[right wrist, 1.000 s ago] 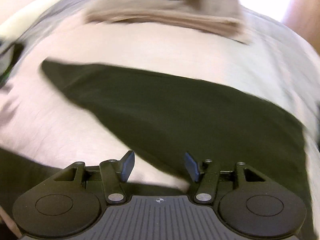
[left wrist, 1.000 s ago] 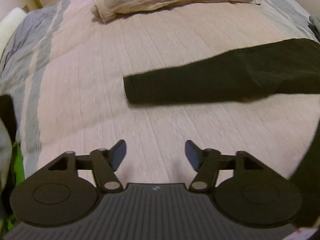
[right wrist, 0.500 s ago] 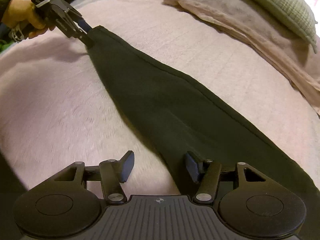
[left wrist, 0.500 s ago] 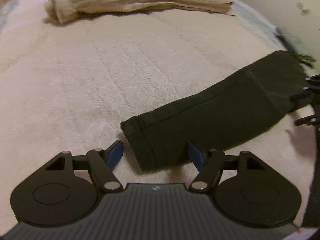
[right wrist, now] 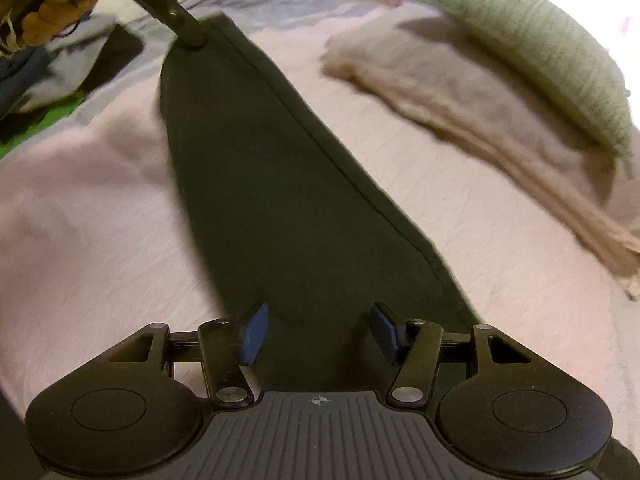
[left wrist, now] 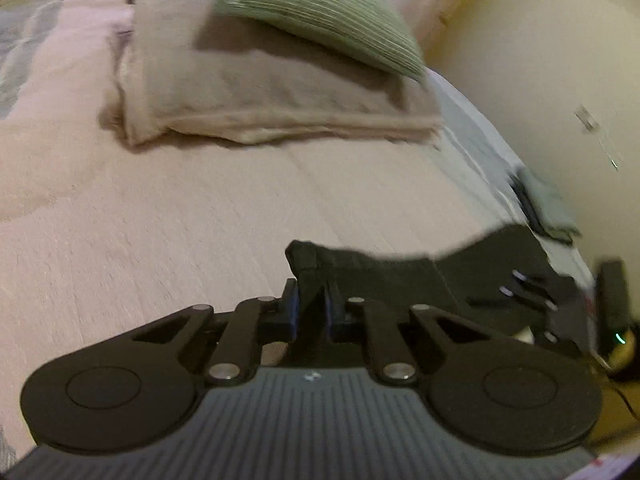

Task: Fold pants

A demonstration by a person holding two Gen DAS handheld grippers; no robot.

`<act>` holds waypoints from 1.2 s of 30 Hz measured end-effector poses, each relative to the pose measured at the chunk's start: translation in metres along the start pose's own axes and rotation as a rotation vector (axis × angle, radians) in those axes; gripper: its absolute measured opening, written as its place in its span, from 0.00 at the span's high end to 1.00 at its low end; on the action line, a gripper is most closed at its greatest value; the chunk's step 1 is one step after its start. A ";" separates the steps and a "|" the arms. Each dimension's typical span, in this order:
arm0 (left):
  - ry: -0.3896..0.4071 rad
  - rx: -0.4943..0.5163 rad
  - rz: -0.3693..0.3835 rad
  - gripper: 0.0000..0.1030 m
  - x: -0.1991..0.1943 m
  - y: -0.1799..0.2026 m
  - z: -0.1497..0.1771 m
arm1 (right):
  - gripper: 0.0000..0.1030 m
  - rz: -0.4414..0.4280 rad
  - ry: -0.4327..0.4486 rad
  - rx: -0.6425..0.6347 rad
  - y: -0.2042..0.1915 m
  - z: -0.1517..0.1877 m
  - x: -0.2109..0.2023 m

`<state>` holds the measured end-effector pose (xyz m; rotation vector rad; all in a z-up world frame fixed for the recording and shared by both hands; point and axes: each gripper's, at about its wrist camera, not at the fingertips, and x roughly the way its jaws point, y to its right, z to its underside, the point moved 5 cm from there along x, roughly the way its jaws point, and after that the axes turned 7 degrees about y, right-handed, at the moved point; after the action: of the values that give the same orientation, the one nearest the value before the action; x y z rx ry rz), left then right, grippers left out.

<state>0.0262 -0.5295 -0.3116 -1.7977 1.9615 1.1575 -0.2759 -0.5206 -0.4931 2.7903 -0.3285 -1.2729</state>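
As the pants (right wrist: 280, 184) stretch lengthwise between both grippers — left gripper (left wrist: 311, 312) just closed, pinching the hem; right gripper (right wrist: 316, 334) spread wide, gripping nothing.

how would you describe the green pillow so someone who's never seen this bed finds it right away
Start at the pink bedspread and look to its far end, where a folded beige blanket lies. The green pillow rests on top of it. It is the only ribbed, sage-green thing there.

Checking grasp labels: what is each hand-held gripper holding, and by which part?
The left hand-held gripper has just closed on the dark pants, pinching the leg's hem end. The right hand-held gripper is open over the other end, holding nothing.
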 end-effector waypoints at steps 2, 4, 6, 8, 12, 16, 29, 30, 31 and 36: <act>0.009 -0.025 -0.049 0.87 0.020 -0.020 0.005 | 0.48 0.037 -0.015 0.013 0.007 -0.002 0.000; -0.003 -0.047 -0.077 0.86 0.031 -0.039 0.023 | 0.48 0.064 -0.021 0.023 0.014 0.002 -0.003; -0.038 -0.061 -0.108 0.80 0.033 -0.054 0.051 | 0.47 0.077 -0.035 0.035 0.017 0.012 -0.007; -0.083 -0.061 -0.105 0.74 0.036 -0.063 0.079 | 0.47 0.088 -0.059 0.052 0.018 0.027 -0.010; -0.157 -0.053 -0.034 0.53 0.047 -0.061 0.132 | 0.47 0.088 -0.118 0.114 0.013 0.061 -0.012; -0.082 0.016 0.063 0.52 0.054 -0.048 0.148 | 0.47 0.092 -0.164 0.145 0.005 0.081 -0.013; -0.214 0.029 0.101 1.00 -0.018 -0.020 0.127 | 0.47 0.148 -0.174 0.196 0.008 0.094 -0.053; -0.215 0.014 0.084 1.00 -0.029 -0.021 0.124 | 0.47 0.149 -0.170 0.200 0.009 0.094 -0.057; -0.222 -0.009 0.056 1.00 -0.033 -0.025 0.120 | 0.47 0.150 -0.168 0.202 0.009 0.094 -0.059; -0.258 0.008 -0.095 1.00 -0.031 -0.050 0.133 | 0.47 0.128 -0.198 0.164 0.004 0.106 -0.056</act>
<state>0.0353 -0.4132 -0.3986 -1.6260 1.7140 1.2765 -0.3920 -0.5086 -0.5204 2.7213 -0.6394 -1.5595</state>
